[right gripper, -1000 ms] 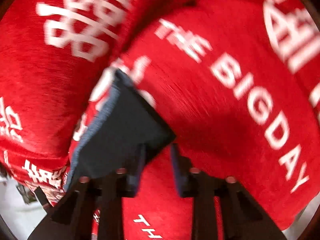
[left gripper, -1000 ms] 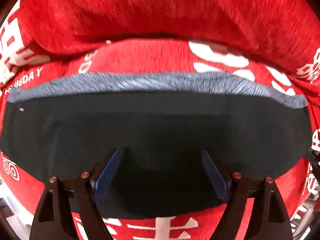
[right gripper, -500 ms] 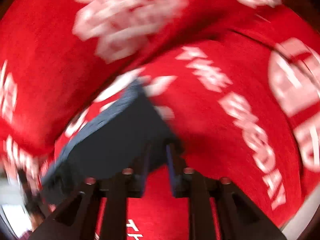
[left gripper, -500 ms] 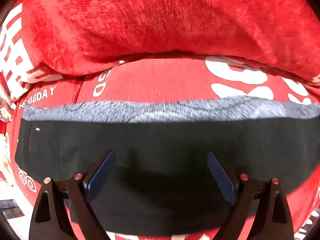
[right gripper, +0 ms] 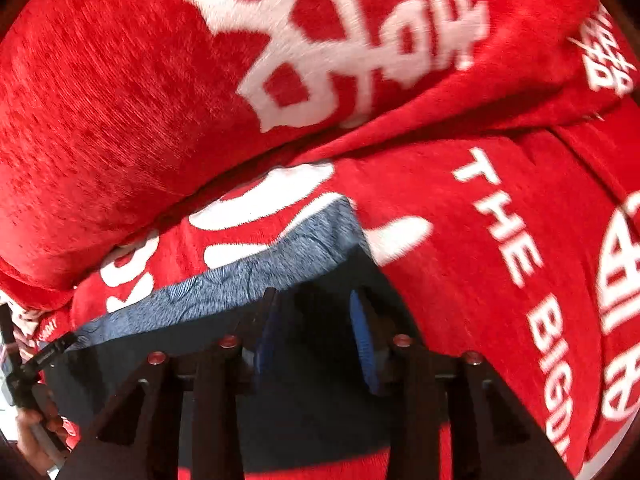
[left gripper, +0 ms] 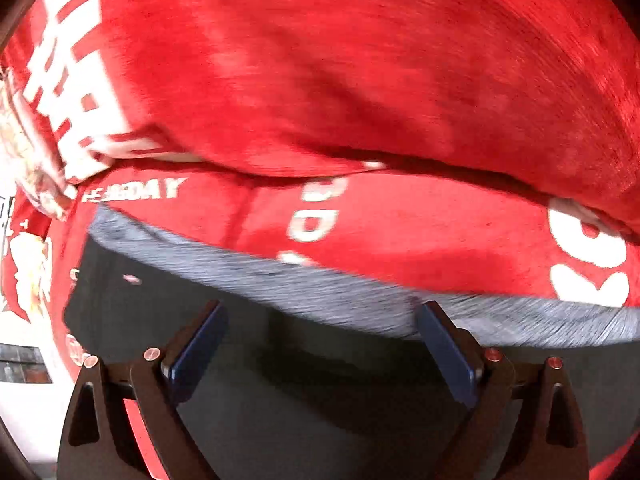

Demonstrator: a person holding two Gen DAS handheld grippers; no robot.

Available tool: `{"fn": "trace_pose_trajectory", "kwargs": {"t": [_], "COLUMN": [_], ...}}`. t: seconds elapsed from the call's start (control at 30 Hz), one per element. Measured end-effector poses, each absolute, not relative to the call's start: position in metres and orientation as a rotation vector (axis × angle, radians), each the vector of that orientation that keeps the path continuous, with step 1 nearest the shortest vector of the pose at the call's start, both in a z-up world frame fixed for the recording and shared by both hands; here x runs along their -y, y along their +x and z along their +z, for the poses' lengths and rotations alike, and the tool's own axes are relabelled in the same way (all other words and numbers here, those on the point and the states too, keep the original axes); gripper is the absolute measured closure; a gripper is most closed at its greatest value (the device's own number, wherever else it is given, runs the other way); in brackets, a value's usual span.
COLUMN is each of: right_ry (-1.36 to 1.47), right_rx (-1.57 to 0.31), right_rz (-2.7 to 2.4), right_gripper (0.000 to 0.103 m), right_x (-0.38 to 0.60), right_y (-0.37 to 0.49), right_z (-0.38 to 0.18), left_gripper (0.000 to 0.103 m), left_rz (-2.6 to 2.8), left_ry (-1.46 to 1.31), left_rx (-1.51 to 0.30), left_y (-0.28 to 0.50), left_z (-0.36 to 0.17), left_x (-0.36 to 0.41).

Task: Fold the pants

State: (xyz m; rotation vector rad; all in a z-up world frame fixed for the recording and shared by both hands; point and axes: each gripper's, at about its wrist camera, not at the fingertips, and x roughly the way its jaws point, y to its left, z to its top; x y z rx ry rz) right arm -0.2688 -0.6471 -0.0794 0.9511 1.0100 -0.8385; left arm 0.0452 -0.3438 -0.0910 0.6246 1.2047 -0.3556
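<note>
The dark pants (left gripper: 304,376) lie folded flat on a red seat cover, with a grey heathered band (left gripper: 360,300) along their far edge. My left gripper (left gripper: 320,312) hangs over them near their left end. Its jaws are wide and still opening, and the pads (left gripper: 200,344) touch no cloth. In the right wrist view the pants (right gripper: 312,420) end at a corner below the band (right gripper: 256,276). My right gripper (right gripper: 313,296) stands over that corner, jaws partly apart, nothing pinched between them.
A plump red back cushion (left gripper: 360,80) with white characters rises just behind the pants. The red seat cover (right gripper: 480,280) printed "THE BIGDAY" runs on to the right. A person's hand (right gripper: 36,436) shows at the lower left edge. Pale floor (left gripper: 24,420) lies beyond the seat's left end.
The left jaws spread wider and the view slid toward the pants' left end. The right jaws parted from nearly shut, rolled, and now sit over the pants' corner instead of beside it.
</note>
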Motion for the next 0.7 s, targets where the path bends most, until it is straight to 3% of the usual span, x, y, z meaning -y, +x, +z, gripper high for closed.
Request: {"fn": "trace_pose_trajectory", "kwargs": {"t": [0.27,0.5,0.63,0.7], "right_ry": [1.205,1.407,1.458,1.469], "right_rx": [-0.934,-0.94,-0.956,-0.937], "right_rz": [-0.341,-0.028,-0.046,-0.078], "right_gripper": [0.061,0.061,0.061,0.061], "right_x": [0.524,0.364,0.331,0.324], "right_y": [-0.225,-0.106,-0.065,-0.063], "right_z": [-0.066,-0.113,-0.147,-0.149], "left_gripper": [0.006,0.006,0.006,0.0], "left_rz": [-0.353,-0.305,-0.235,-0.266], "left_ry": [0.694,0.687,0.696,0.619], "left_rx": [-1.194,-1.14,-1.183,-1.21], "left_y": [0.079,0.147,0.181,0.189], "left_z": [-0.087,-0.087,-0.113,-0.12], "left_x": [0.242,0.157,0.111,0.092]}}
